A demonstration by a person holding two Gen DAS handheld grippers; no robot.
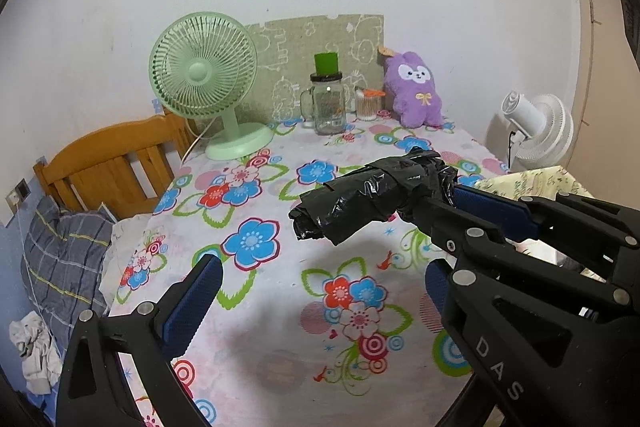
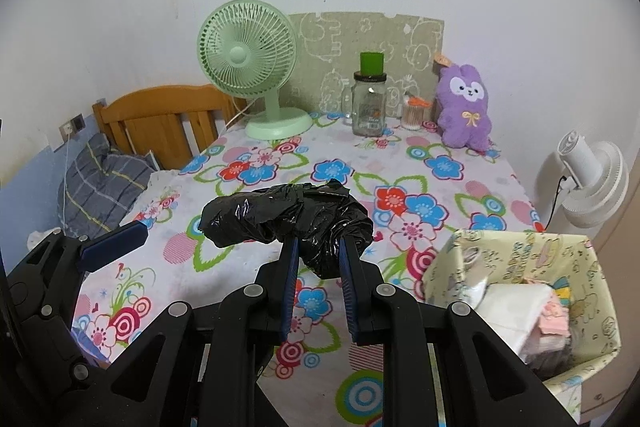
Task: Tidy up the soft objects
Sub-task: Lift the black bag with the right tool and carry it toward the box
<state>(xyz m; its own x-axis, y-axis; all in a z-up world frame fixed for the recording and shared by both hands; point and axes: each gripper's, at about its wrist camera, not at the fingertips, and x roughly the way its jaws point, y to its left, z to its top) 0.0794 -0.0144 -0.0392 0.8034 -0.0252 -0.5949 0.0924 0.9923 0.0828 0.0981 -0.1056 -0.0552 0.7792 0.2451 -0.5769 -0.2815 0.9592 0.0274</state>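
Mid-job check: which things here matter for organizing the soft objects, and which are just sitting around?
Job items:
black plastic bundle, clamped in the right gripper
fabric storage bin
purple plush toy
left gripper, open, holding nothing

Just lying about:
green desk fan
glass jar
cotton swab holder
white fan

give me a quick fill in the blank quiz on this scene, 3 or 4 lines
1. The right gripper is shut on a roll of ____ plastic bags.
2. The left gripper is ____ and holds nothing.
3. The purple plush sits at the back of the table, to the right of the glass ____.
4. The desk fan on the table is ____ in colour.

Missing words: black; open; jar; green
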